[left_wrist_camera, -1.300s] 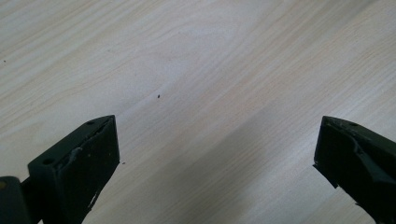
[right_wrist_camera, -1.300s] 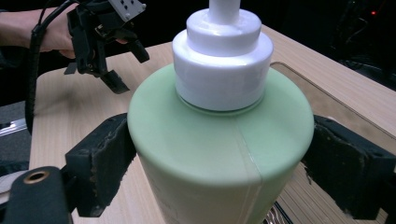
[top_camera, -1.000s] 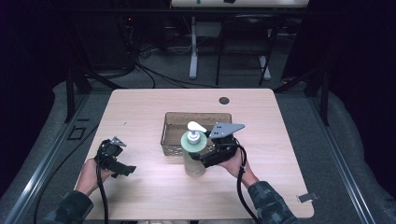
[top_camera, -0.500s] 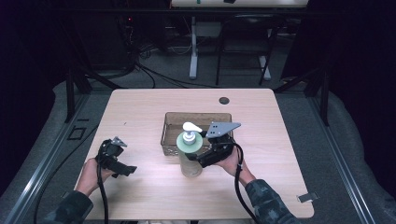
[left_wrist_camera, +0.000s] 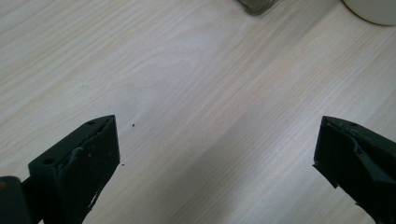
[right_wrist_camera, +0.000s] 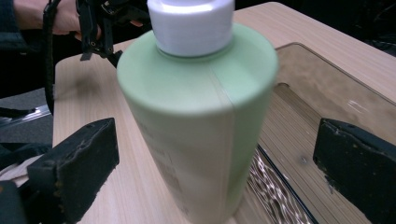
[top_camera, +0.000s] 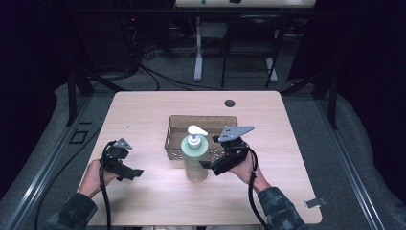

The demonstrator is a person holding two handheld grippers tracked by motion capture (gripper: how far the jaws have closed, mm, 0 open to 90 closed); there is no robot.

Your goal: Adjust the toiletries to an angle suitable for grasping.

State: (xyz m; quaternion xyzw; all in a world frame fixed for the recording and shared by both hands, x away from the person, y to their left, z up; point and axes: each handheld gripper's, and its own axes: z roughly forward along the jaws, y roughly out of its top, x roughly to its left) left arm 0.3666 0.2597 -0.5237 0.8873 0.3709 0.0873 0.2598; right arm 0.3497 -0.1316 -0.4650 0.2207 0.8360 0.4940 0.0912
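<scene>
A pale green pump bottle (top_camera: 194,158) with a white pump head stands upright on the wooden table (top_camera: 143,115), just in front of a wire basket (top_camera: 203,117). My right gripper (top_camera: 207,165) is at the bottle's right side, open. In the right gripper view the bottle (right_wrist_camera: 201,116) stands between the two wide-apart jaws of that gripper (right_wrist_camera: 215,154), touching neither. At the table's front left my left gripper (top_camera: 131,172) is held low. It (left_wrist_camera: 217,158) is open over bare wood.
The basket (right_wrist_camera: 317,93) lies right behind the bottle and looks empty. A small dark round hole (top_camera: 230,103) sits near the table's far edge. The other hand and its gripper (right_wrist_camera: 93,23) show beyond the bottle. Dark floor and cables surround the table.
The bottle has shifted slightly to the left. The right gripper has dropped a little beside it. The left gripper has stayed where it was.
</scene>
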